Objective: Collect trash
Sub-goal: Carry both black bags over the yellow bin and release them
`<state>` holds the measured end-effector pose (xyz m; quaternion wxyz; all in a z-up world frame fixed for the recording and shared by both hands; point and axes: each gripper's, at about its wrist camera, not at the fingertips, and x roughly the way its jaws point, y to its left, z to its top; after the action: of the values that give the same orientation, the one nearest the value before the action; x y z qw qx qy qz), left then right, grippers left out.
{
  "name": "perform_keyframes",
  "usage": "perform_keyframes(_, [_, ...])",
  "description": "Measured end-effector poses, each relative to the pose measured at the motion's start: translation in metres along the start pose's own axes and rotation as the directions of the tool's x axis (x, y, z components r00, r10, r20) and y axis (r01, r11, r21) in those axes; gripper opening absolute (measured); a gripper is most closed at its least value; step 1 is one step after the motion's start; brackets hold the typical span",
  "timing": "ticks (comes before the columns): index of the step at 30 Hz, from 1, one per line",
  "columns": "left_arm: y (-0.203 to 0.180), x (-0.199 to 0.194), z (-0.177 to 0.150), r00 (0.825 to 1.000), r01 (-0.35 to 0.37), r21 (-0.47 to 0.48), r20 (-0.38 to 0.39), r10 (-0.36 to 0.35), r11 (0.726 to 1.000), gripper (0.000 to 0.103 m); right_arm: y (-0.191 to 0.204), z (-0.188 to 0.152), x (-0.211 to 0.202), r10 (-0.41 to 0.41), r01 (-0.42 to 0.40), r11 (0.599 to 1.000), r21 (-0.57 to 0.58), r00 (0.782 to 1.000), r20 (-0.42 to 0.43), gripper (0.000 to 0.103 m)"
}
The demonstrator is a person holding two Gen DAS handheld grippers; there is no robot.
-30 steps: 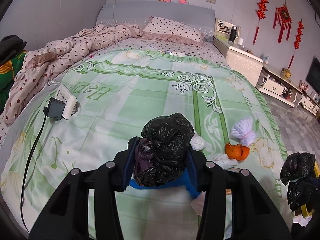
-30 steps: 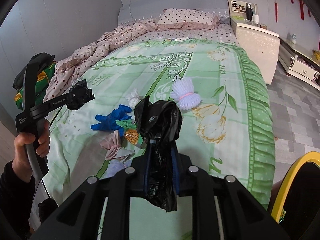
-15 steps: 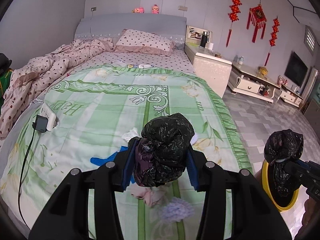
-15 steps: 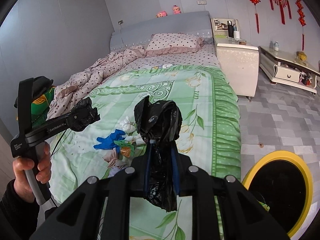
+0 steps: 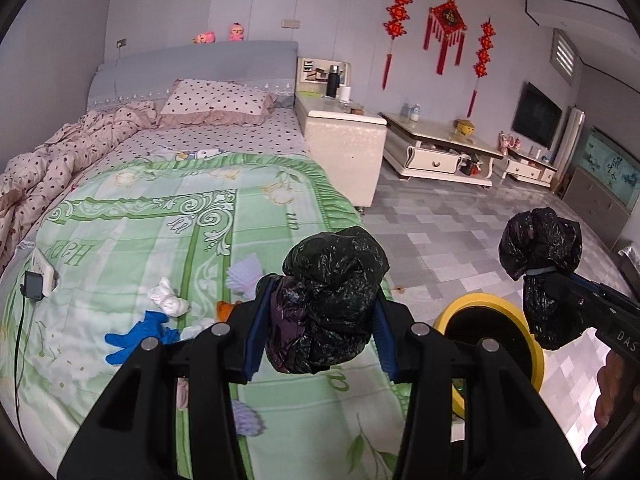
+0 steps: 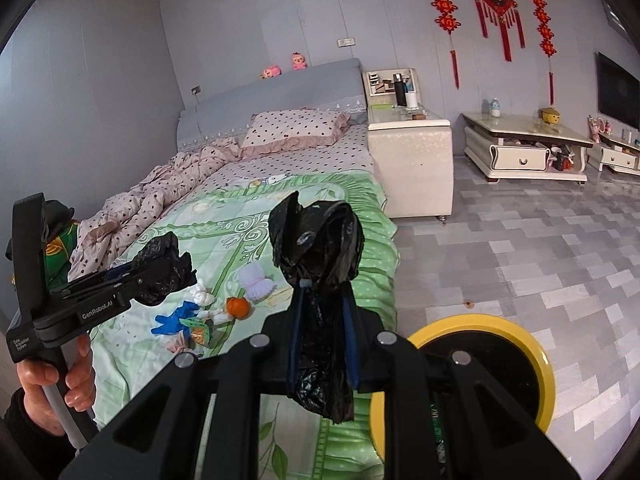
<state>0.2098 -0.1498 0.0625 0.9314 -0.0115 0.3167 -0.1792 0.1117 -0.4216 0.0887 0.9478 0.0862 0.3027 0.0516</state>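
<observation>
Left tongs (image 5: pixel 320 316) pinch a bulky black bag wad (image 5: pixel 332 292); right tongs (image 6: pixel 322 320) pinch a thinner black bag bunch (image 6: pixel 316 240). Both ride above the bed's near edge, beside the yellow bin (image 6: pixel 520 340) on the floor. Film looks light, soft, slippery, compressible; grip mid-bunch, firmly.
</observation>
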Motion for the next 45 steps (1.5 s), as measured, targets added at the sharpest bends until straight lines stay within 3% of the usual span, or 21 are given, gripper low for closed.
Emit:
perform_keyframes(9, [-0.084,0.025,-0.005,0.994,0.105,0.059,-0.043,-0.102,0.993,0.044,-0.056,-0.007,-0.019,-0.084,0.083,0.994,0.071,0.996,0.017,0.017])
perform_keyframes(18, [-0.137,0.075,-0.03,0.978,0.169,0.084,-0.134,-0.157,0.982,0.044,-0.109,-0.028,-0.004,-0.124,0.127,0.979,0.161,0.992,-0.029,0.017])
perform_keyframes(32, [-0.17,0.151,-0.076,0.945,0.206,0.071,-0.272,-0.18,0.976,0.045,-0.175,-0.061,0.024,-0.164,0.19,0.941,0.28,0.98,-0.116,0.017])
perform_keyframes(45, [-0.18,0.157,-0.083,0.932,0.251,0.054,-0.284,-0.227,0.966,0.053,-0.197,-0.067,0.02,-0.182,0.212,0.922,0.322,0.976,-0.123,0.02])
